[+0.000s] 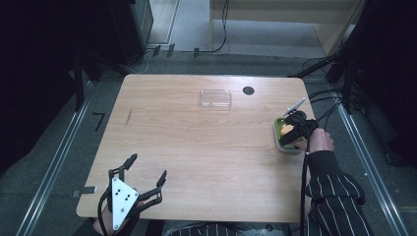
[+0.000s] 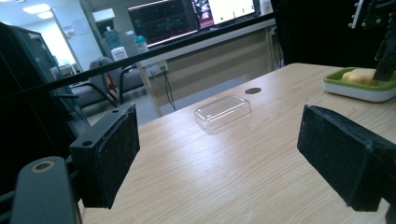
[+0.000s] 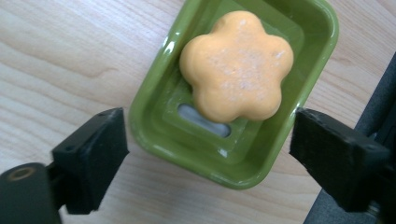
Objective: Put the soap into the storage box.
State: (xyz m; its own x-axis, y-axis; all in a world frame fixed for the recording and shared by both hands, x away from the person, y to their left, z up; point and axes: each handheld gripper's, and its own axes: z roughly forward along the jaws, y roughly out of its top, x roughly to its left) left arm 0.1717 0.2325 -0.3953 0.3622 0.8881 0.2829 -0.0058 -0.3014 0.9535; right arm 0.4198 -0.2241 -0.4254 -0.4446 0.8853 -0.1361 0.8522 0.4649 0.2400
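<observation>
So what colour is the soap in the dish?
Orange soap, clearest in the right gripper view.

Far corner of the green soap dish [image 3: 243, 154] cut off by the frame's top edge

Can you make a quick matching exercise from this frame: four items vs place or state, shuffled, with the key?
Items:
1. soap
2. clear lid
3. left gripper
4. right gripper

Places or states:
A. open at the near left table corner, holding nothing
B. lying alone on the far middle of the table
C. open, jaws either side of the green dish
D. orange, flower-shaped, lying in the green dish

Pairs: 1-D, 2-B, 3-A, 4-C
</observation>
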